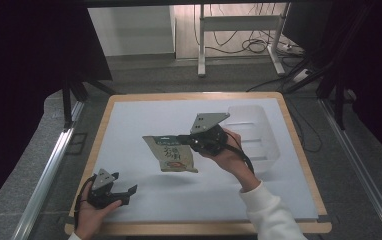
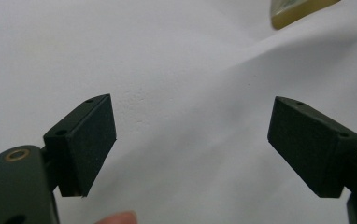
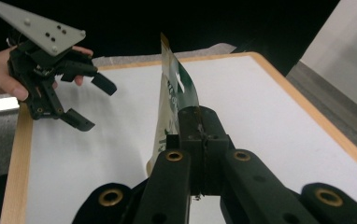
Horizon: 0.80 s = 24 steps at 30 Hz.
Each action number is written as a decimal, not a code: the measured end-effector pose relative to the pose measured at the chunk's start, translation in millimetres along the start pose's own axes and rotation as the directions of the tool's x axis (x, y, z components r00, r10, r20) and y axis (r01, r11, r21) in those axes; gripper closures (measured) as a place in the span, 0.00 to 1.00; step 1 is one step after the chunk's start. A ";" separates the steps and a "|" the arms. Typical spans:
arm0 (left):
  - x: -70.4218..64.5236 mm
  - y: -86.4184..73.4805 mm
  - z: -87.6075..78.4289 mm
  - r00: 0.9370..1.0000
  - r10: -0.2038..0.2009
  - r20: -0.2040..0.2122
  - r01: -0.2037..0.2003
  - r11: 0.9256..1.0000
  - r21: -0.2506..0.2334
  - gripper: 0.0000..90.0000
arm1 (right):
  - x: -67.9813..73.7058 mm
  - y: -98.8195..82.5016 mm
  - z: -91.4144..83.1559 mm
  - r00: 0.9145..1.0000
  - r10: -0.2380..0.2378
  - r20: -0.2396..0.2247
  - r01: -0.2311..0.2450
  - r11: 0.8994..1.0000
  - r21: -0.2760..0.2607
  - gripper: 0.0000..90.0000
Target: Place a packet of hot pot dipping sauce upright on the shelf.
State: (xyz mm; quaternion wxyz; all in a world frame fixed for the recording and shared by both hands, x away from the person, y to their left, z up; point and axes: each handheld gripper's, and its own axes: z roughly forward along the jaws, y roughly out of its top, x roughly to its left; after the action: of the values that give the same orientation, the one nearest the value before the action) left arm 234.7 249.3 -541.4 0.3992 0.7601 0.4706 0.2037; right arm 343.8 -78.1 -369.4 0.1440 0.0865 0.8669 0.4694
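Note:
A tan snack pouch [image 1: 171, 153] with a green top edge hangs above the middle of the white mat, lifted off it. My right gripper [image 1: 186, 138] is shut on the pouch's upper right edge; in the right gripper view the jaws pinch the pouch [image 3: 173, 93] edge-on at my right gripper [image 3: 200, 122]. My left gripper [image 1: 129, 192] rests near the mat's front left corner, open and holding nothing. Its pads [image 2: 95, 140] stand wide apart over bare mat at my left gripper [image 2: 190, 142], with a corner of the pouch [image 2: 298, 10] at the top right. From the right gripper view the left gripper [image 3: 95, 100] is seen farther off.
A clear plastic bin [image 1: 254, 135] sits on the right side of the white mat [image 1: 129, 125], just behind my right hand. The mat lies on a wooden board [image 1: 299, 145]. A desk frame and cables [image 1: 249, 45] stand on the floor beyond.

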 end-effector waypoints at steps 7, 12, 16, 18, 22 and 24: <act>-0.4 0.0 0.5 1.000 -0.001 0.001 0.001 1.000 0.000 0.17 | -7.7 1.2 -18.7 0.999 0.014 0.041 -0.013 0.999 -0.036 1.00; -0.3 -0.1 0.7 1.000 0.001 0.001 -0.001 1.000 0.002 0.17 | -12.3 0.6 -28.9 0.998 0.026 0.065 -0.023 0.999 -0.047 1.00; -0.4 -0.1 1.2 1.000 0.001 0.002 -0.001 1.000 0.002 0.17 | -16.1 -0.1 -36.4 0.997 0.030 0.075 -0.026 0.998 -0.060 1.00; -0.4 -0.1 1.1 1.000 0.001 0.002 -0.001 1.000 0.002 0.17 | -17.5 -0.2 -39.9 0.996 0.032 0.079 -0.027 0.998 -0.064 1.00; -0.6 -0.1 1.2 1.000 0.001 0.002 -0.001 1.000 0.003 0.17 | -19.4 -0.5 -45.1 0.996 0.038 0.082 -0.033 0.997 -0.071 1.00; -0.7 -0.2 1.3 1.000 0.001 0.002 -0.002 1.000 0.003 0.17 | -20.4 -0.8 -47.3 0.996 0.041 0.084 -0.035 0.997 -0.071 1.00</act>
State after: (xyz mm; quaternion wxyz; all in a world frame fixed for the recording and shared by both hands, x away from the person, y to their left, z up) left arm 235.1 248.2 -542.3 0.3984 0.7612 0.4699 0.2026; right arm 347.4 -121.7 -342.2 0.1751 0.1179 0.8413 0.4977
